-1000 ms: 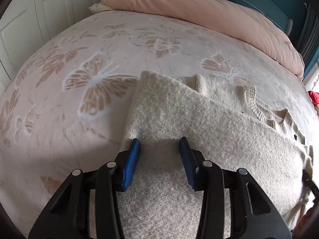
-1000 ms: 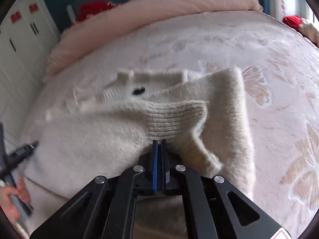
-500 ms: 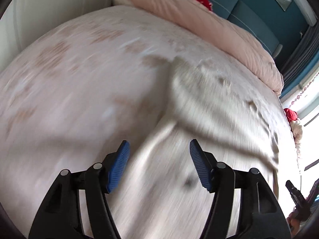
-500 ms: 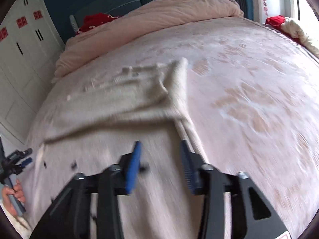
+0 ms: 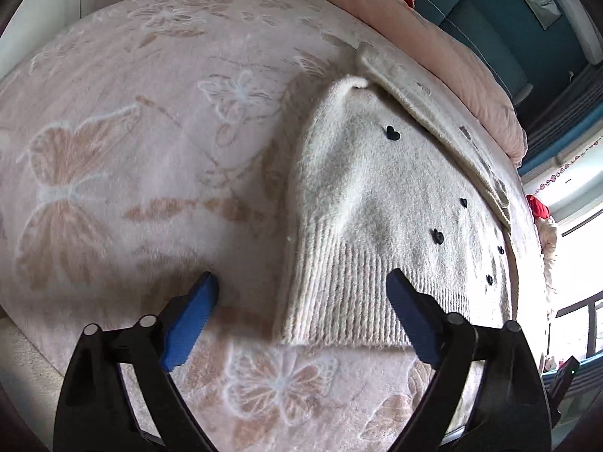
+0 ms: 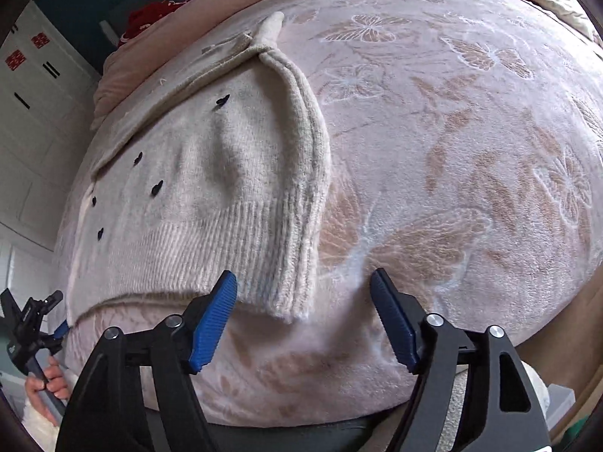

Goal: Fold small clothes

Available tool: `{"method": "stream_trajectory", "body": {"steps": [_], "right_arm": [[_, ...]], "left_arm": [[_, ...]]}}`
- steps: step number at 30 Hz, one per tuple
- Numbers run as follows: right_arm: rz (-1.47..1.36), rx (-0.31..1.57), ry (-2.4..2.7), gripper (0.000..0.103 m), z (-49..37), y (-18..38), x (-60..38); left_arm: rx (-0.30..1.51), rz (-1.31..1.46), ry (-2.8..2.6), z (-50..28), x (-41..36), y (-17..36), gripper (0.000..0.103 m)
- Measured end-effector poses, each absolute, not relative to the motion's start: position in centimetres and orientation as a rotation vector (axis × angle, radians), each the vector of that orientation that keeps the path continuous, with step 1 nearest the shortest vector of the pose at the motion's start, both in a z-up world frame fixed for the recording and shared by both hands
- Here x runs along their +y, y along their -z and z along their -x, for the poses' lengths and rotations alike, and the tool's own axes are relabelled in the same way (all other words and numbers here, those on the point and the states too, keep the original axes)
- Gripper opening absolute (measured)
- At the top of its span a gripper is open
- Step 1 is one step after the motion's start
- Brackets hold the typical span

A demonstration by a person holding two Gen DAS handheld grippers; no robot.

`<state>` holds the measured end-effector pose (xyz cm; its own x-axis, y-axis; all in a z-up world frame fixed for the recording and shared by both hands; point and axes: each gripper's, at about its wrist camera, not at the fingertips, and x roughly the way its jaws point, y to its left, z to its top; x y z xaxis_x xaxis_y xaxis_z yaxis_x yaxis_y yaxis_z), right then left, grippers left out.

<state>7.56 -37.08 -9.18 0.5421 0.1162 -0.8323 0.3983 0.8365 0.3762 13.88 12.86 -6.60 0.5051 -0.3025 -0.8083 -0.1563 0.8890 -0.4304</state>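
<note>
A cream knitted cardigan (image 5: 380,203) with small black heart buttons lies folded on a pink butterfly blanket (image 5: 113,150). Its ribbed hem faces me. My left gripper (image 5: 301,301) is open and empty, just above the hem's left corner. In the right wrist view the cardigan (image 6: 211,188) lies at the left, with a sleeve folded along its right edge. My right gripper (image 6: 303,297) is open and empty, over the hem's right corner. The other gripper (image 6: 34,324) shows at the far left, held in a hand.
A rolled pink duvet (image 5: 414,37) lies along the far side of the bed. Red fabric (image 6: 150,15) sits behind it by a teal wall. White cupboards (image 6: 30,86) stand at the left. The bed's near edge (image 6: 339,418) is just below the right gripper.
My right gripper let go of the ribbed sleeve cuff and opened. Both grippers pulled back to the hem near the bed's front edge. The left gripper opened wider.
</note>
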Motion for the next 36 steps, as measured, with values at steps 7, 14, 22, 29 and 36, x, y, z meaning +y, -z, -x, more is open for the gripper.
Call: {"method": "stream_trajectory", "body": {"steps": [7, 14, 22, 29, 36], "right_arm": [[-0.732, 0.927, 0.089, 0.078, -11.0, 9.8, -36.3], [-0.787, 0.93, 0.076, 0.012, -12.8, 9.4, -35.7], [-0.62, 0.885, 0.012, 0.011, -9.4, 3.8, -34.3], [-0.477, 1.025, -0.062, 0.011, -2.2, 3.5, -33.0], [-0.358, 1.215, -0.153, 0.011, 9.0, 4.1, -30.7]], "left_arm": [[1.049, 0.6, 0.126, -16.2, 10.9, 6.7, 0.094], [1.147, 0.612, 0.161, -18.5, 9.8, 6.8, 0.015], [1.114, 0.574, 0.205, -14.5, 12.8, 2.4, 0.006], [1.175, 0.48, 0.267, -6.8, 14.3, -0.6, 0.006], [1.326, 0.34, 0.323, 3.9, 14.2, -0.2, 0.006]]}}
